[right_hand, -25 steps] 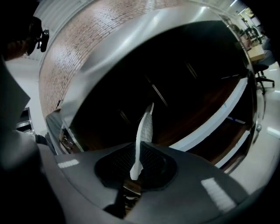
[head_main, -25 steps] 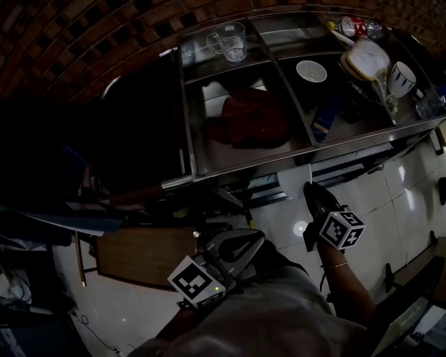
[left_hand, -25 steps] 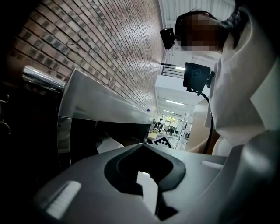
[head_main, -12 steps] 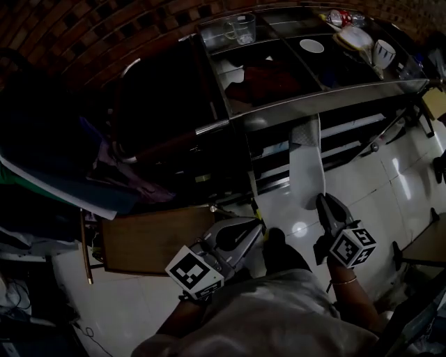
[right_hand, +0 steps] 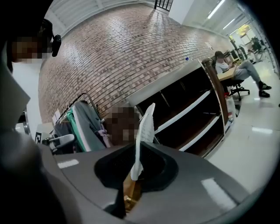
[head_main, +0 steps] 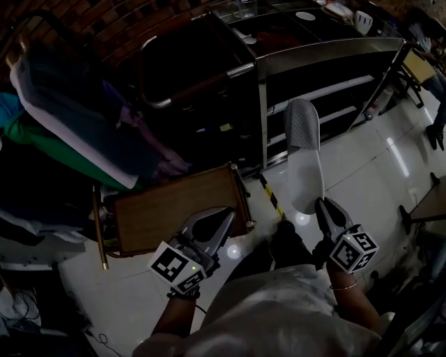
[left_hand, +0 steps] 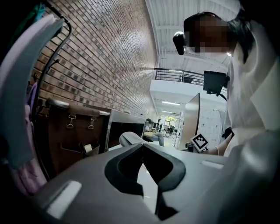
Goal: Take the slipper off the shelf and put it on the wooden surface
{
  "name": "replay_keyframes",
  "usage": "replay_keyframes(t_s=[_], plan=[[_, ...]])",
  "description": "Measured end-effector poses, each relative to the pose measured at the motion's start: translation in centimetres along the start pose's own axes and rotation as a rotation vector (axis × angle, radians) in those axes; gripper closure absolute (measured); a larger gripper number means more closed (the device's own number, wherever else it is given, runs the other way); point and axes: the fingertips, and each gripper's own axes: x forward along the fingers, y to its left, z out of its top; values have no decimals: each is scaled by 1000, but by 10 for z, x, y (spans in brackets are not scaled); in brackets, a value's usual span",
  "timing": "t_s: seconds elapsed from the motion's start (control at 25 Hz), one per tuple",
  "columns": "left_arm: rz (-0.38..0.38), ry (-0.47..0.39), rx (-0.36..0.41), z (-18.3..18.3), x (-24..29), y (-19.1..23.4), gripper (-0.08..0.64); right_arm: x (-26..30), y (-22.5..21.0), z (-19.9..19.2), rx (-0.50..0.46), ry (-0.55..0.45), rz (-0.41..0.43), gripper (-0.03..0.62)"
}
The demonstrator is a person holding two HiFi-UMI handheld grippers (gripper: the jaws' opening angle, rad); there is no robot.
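Observation:
My right gripper [head_main: 323, 206] is shut on the heel end of a pale grey slipper [head_main: 304, 157], which hangs in the air over the white floor in front of the dark shelf unit [head_main: 327, 77]. In the right gripper view the slipper [right_hand: 144, 127] stands edge-on, pinched between the jaws of the gripper [right_hand: 136, 151]. The wooden surface [head_main: 167, 213] is a low brown board at the left of the slipper. My left gripper [head_main: 224, 216] hovers at its near right corner, shut and empty [left_hand: 142, 145].
A clothes rack with green, grey and purple garments [head_main: 77, 118] hangs over the left. A dark cabinet [head_main: 195, 90] stands behind the board. Cups and dishes [head_main: 334, 10] sit on the shelf top. A striped strip [head_main: 272, 199] lies on the tiles.
The slipper has come out of the shelf and now hangs lower and nearer, still in my right gripper. The view has drawn back from the shelf, and the wooden board has come closer to my left gripper.

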Motion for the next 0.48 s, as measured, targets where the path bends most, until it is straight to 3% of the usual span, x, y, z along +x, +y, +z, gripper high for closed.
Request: replay_keyframes(t_s=[0.12, 0.28, 0.48], plan=[[31, -27, -5, -3, -27, -15, 563, -15, 29, -28, -12, 59, 62, 561], [103, -50, -24, -8, -51, -26, 563, -11, 67, -66, -20, 150, 207, 561], [243, -116, -120, -8, -72, -24, 563, 11, 98, -97, -19, 264, 369, 561]])
